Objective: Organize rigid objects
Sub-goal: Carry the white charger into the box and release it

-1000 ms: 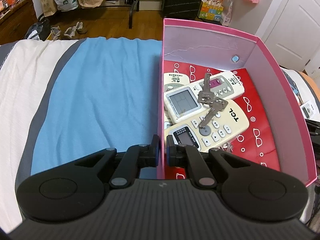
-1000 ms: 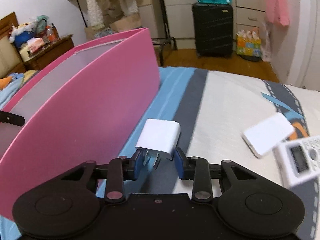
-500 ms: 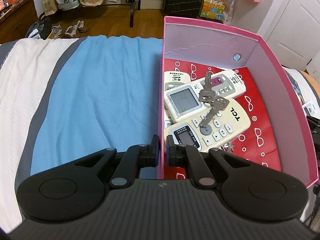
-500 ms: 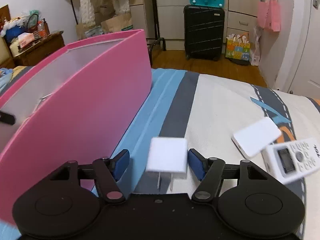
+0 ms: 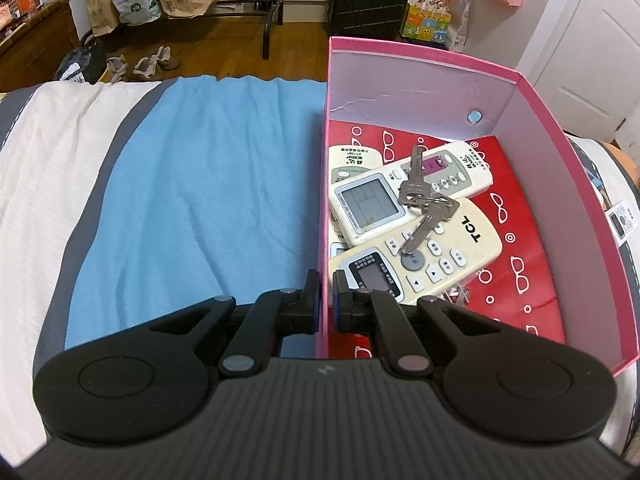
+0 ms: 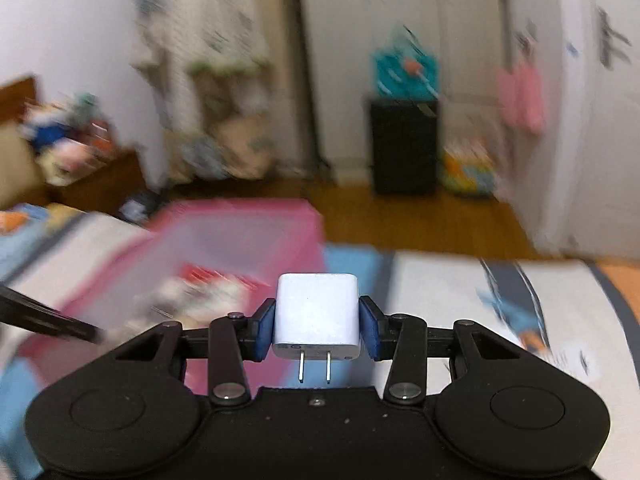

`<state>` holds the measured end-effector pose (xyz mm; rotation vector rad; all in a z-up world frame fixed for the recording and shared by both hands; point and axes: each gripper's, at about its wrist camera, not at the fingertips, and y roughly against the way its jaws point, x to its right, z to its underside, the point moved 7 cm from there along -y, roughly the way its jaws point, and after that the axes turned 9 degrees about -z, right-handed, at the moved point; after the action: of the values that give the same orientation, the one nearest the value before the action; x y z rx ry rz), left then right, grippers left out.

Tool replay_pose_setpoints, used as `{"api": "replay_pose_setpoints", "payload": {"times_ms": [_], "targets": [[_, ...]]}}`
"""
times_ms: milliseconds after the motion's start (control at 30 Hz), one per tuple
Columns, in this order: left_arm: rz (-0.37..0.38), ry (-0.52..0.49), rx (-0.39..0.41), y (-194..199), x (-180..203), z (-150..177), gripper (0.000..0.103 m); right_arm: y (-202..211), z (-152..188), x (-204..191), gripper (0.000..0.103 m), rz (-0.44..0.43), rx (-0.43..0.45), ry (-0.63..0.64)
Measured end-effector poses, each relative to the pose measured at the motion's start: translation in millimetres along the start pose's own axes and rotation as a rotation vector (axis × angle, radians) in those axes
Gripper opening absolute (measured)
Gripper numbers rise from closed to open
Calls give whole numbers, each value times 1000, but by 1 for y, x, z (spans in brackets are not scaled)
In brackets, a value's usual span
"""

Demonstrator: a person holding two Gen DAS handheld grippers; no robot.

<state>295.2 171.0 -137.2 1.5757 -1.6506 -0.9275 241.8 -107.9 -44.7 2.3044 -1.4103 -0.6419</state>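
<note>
Left gripper pinches the pink box wall to steady it; right gripper, jaws just closing, clamps the white charger, box at ten o'clock.

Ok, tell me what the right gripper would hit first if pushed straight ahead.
Probably the open pink cardboard box, ahead and slightly left of the right gripper holding the white plug adapter; blur leaves depth unclear.

Pink box, white charger, blue blanket.
</note>
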Motion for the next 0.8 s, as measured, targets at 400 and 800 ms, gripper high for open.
{"api": "replay_pose_setpoints", "payload": {"times_ms": [400,800], "targets": [[8,6,3,4,-2,1,5,-80,15,-82,48,-128,-583,279],[17,1,8,5,1,1,5,-106,43,-87,49,-67,-718,302]]}}
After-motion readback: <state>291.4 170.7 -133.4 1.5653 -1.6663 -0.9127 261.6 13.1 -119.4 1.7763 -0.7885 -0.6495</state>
